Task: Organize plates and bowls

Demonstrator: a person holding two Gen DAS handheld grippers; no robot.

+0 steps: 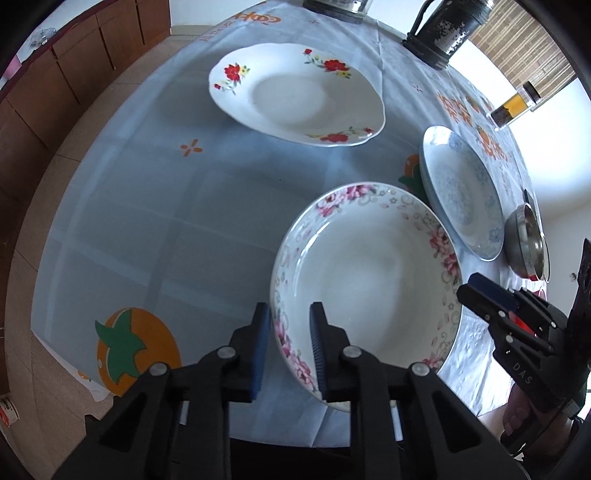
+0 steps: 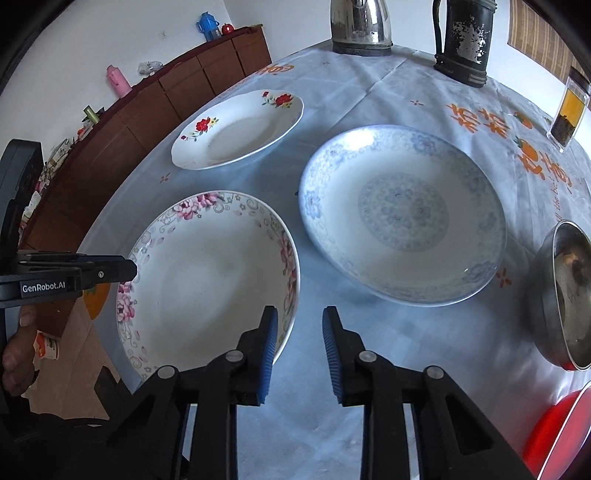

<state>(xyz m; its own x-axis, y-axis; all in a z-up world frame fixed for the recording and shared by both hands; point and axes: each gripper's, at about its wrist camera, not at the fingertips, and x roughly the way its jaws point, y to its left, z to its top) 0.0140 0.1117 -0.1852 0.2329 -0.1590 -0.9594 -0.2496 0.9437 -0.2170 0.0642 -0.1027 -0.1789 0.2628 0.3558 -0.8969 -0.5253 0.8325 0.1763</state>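
Observation:
A deep white plate with pink flowers (image 1: 369, 273) (image 2: 207, 273) lies on the blue tablecloth near the table's front edge. My left gripper (image 1: 290, 308) is shut on its left rim, one pad outside and one inside; in the right wrist view the left gripper (image 2: 129, 269) shows at that rim. My right gripper (image 2: 301, 312) straddles the plate's right rim, with a strip of cloth showing between the rim and the outer pad. Seen from the left wrist, the right gripper (image 1: 467, 291) sits at the right rim. A red-flowered plate (image 2: 240, 129) lies further back, a blue-patterned plate (image 2: 402, 214) to the right.
A steel bowl (image 2: 565, 295) sits at the right edge, a red object (image 2: 554, 424) below it. A kettle (image 2: 360, 29), a dark jug (image 2: 465, 40) and a jar (image 2: 570, 110) stand at the back. Wooden cabinets (image 2: 147, 110) line the left wall.

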